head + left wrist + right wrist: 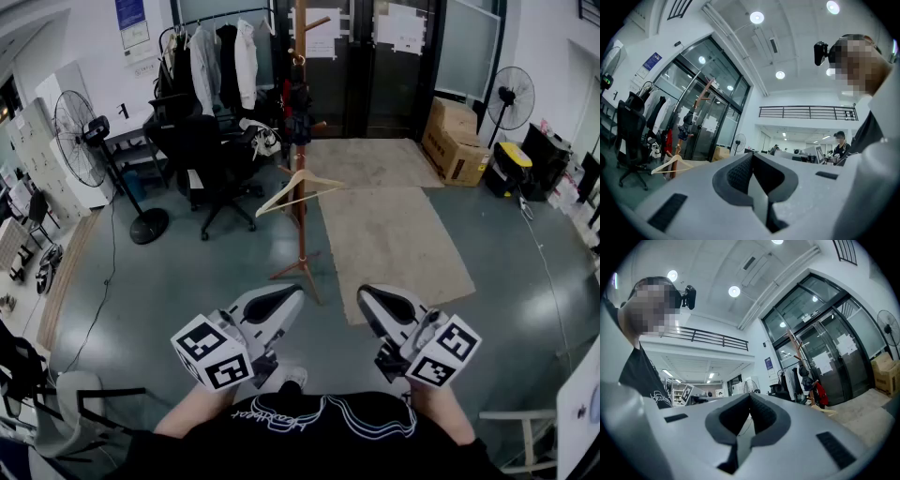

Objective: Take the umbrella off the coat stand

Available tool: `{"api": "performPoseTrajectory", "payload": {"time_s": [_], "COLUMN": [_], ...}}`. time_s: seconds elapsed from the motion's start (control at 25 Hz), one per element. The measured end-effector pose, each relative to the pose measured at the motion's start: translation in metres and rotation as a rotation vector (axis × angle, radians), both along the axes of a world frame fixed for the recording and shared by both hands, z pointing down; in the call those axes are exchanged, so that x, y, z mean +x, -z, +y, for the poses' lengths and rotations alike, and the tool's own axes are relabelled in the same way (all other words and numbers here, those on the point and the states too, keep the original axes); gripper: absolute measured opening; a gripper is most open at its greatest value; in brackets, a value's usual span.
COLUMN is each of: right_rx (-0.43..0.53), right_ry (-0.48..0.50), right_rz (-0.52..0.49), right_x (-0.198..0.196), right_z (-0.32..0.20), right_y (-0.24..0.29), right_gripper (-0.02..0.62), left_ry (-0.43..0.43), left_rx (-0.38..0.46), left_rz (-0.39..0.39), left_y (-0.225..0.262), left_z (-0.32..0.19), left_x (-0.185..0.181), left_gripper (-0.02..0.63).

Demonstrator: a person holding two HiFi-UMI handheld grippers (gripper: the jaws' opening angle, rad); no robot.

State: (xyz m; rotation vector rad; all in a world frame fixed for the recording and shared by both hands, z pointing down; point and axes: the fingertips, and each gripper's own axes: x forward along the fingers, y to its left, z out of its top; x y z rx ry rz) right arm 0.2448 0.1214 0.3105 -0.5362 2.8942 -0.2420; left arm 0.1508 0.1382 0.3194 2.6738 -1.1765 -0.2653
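I stand on the grey floor (187, 272) with both tongs held out low in front of me, side by side and apart from each other. My left tongs (292, 294) are closed tip to tip with nothing between them, and my left gripper view shows the dark pads (736, 173) meeting at the front. My right tongs (367, 296) are closed the same way and also empty. The coat stand (300, 169), a wooden pole on splayed feet, rises ahead of me at the left edge of a tan rug (394, 234), well apart from both tongs. The umbrella (296, 105) hangs folded on the upper part of the stand, a dark bundle close against the pole. Below it a bare wooden hanger (298, 186) hangs on the same stand. Left of the stand is a black office chair (211, 155), and behind that a rack of coats (220, 56). A standing fan (80, 127) is at the far left, and another fan (512, 97) stands at the far right beside a cardboard box (455, 141).
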Motion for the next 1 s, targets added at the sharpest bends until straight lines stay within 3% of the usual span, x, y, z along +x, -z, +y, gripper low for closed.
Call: {"api": "performPoseTrajectory", "payload": {"time_s": [0.56, 1.0], "right_rx": [0.049, 0.086], "right_ry": [-0.02, -0.067], "right_rz": [-0.012, -0.005], "right_x": [0.015, 0.025], "right_z": [0.02, 0.007], "right_y": [0.007, 0.001], "right_gripper": [0.0, 0.206], "left_ry": [0.051, 0.074], "left_rx": [-0.008, -0.013], "left_rz": [0.002, -0.003], "left_y": [-0.004, -0.014], "left_z": [0.024, 0.016], "left_x": [0.001, -0.001], "left_gripper": [0.006, 0.005]}}
